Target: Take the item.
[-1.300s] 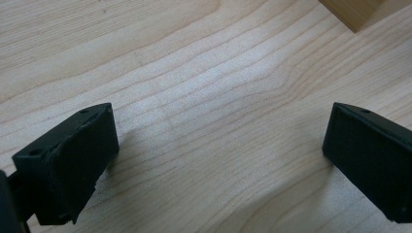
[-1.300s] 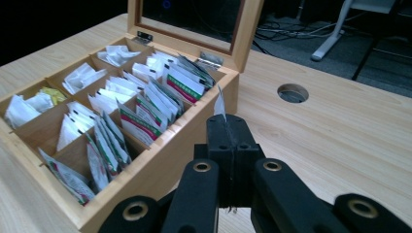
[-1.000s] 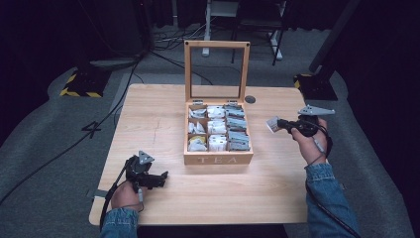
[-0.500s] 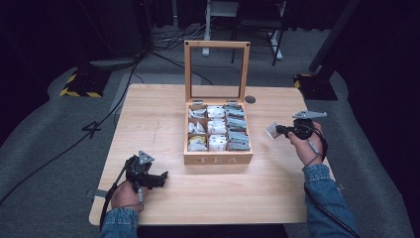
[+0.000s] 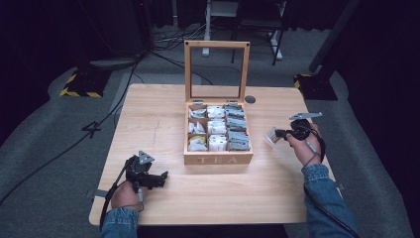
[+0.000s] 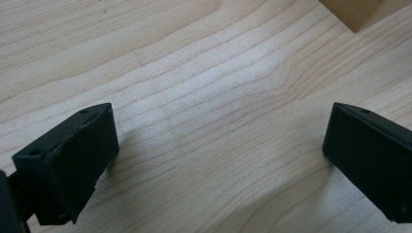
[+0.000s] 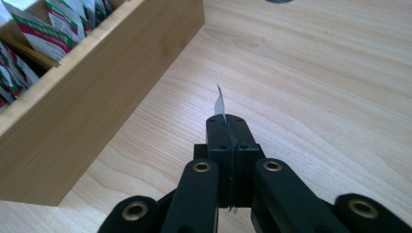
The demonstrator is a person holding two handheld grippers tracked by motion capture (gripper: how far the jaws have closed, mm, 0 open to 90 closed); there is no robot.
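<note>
1. Right gripper [image 7: 227, 121] fingers clamped flat together on a tea bag packet [image 7: 220, 103], thin white edge sticks up past the tips, centre of the right gripper view
2. Left gripper [image 6: 218, 145] fingers wide apart, nothing between them, bare table [image 6: 204, 87] under them, box corner in upper right of that frame
3. High view: right gripper [image 5: 278, 134] at right of frame, packet [image 5: 271, 135] pinched at its tip, just beside the right wall of the tea box [image 5: 218, 158], apart from it, low over the table
4. Left gripper [image 5: 157, 179] parked lower left of frame, well apart from the box
5. Box sits centre frame, lid [image 5: 216, 69] upright and open, compartments packed with packets
6. Step, as I judge it: one packet taken out of the box, being carried to the table right of it
7. Next move likely calls for lowering until the packet touches the wood, spreading the fingers to let go, keeping clear of the box wall; left hand not needed
</note>
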